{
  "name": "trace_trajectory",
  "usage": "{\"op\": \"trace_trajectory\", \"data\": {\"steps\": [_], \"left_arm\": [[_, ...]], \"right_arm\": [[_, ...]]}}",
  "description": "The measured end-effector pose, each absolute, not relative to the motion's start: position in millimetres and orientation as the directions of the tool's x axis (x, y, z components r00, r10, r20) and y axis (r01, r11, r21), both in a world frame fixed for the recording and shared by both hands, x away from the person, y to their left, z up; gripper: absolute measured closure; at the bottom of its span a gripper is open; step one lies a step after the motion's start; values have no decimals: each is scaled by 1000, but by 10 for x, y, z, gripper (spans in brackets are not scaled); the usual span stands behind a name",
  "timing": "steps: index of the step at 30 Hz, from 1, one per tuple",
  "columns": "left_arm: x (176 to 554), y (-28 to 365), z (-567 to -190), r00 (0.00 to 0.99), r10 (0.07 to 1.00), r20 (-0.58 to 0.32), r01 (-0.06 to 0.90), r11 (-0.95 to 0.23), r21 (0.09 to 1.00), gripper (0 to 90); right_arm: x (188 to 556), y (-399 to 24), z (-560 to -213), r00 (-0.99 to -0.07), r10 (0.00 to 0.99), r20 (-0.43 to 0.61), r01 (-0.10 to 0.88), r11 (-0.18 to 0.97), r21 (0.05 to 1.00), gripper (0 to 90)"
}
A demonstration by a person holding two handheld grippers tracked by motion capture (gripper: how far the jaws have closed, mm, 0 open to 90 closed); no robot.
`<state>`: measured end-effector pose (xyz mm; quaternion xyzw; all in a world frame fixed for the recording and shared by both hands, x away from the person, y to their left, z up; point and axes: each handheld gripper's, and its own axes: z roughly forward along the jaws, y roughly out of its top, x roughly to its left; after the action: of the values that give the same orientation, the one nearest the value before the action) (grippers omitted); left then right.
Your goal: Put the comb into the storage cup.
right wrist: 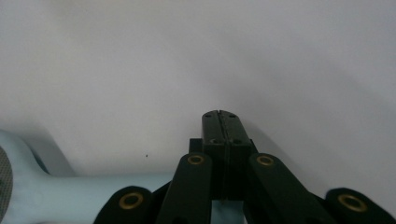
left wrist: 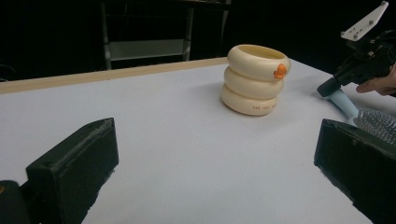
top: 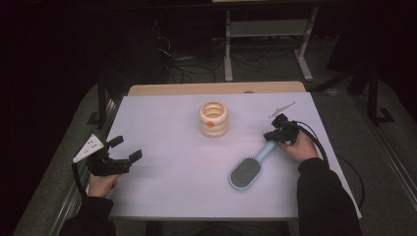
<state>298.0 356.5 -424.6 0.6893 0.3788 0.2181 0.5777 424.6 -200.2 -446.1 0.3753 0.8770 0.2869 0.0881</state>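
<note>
High view: one hairbrush (top: 248, 169), one ringed holder (top: 213, 119), two grippers.

Both black sleeves (top: 322, 196) run up to black two-jaw tools, the left gripper (top: 129, 147) topped by a pale three-cornered plate, the right gripper (right wrist: 219, 114) showing brass-ringed linkage pins and a trailing black cable.

White table (top: 162, 118), dark room, metal shelf frame (top: 268, 29), cables on floor (top: 196, 64)
</note>
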Motion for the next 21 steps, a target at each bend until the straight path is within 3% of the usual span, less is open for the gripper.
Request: {"op": "trace_trajectory", "data": {"steps": [21], "left_arm": [[2981,3558,-4250,620,773,-133,274,-55,960,0]], "right_arm": [[4036,-2196,-4465,-719,693,45,597,584,550,890]]}}
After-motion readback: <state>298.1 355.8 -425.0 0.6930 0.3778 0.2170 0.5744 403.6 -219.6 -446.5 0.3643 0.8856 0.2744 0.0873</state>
